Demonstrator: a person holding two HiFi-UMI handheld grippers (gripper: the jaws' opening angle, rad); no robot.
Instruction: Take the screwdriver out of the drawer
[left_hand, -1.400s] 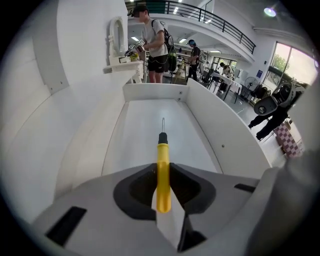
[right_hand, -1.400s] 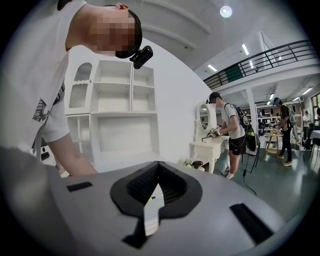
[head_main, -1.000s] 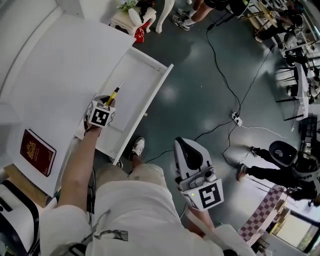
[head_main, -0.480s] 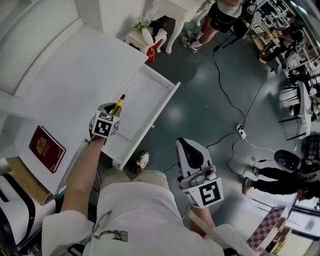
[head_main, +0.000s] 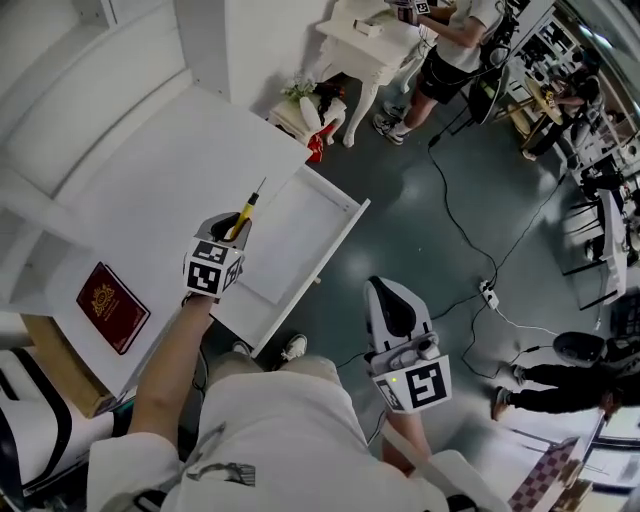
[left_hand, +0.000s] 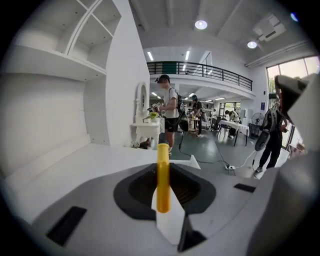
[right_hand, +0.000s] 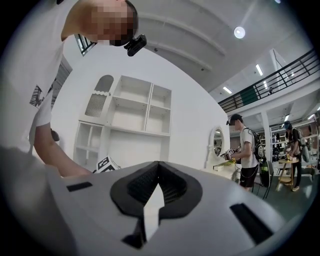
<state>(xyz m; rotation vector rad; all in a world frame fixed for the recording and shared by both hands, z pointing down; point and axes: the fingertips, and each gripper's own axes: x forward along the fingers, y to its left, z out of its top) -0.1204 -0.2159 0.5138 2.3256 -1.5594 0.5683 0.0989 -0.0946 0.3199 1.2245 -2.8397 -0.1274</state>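
Observation:
My left gripper (head_main: 236, 226) is shut on the yellow handle of the screwdriver (head_main: 244, 211). It holds the tool in the air above the left edge of the open white drawer (head_main: 341, 243), with the thin shaft pointing up and away. In the left gripper view the yellow handle (left_hand: 163, 175) stands upright between the pads of the left gripper (left_hand: 165, 194). The drawer's floor looks bare. My right gripper (head_main: 393, 312) hangs over the dark floor to the drawer's right, apart from it. In its own view the right gripper (right_hand: 157, 183) is shut with nothing between the pads.
A red booklet (head_main: 113, 307) lies on the white desktop (head_main: 140, 180) at the left. A cable and power strip (head_main: 489, 294) run across the floor at the right. A person (head_main: 455, 40) stands by a small white table (head_main: 362, 42) beyond the drawer.
My left gripper has risen out of the drawer with the screwdriver in it. The right gripper has lifted a little.

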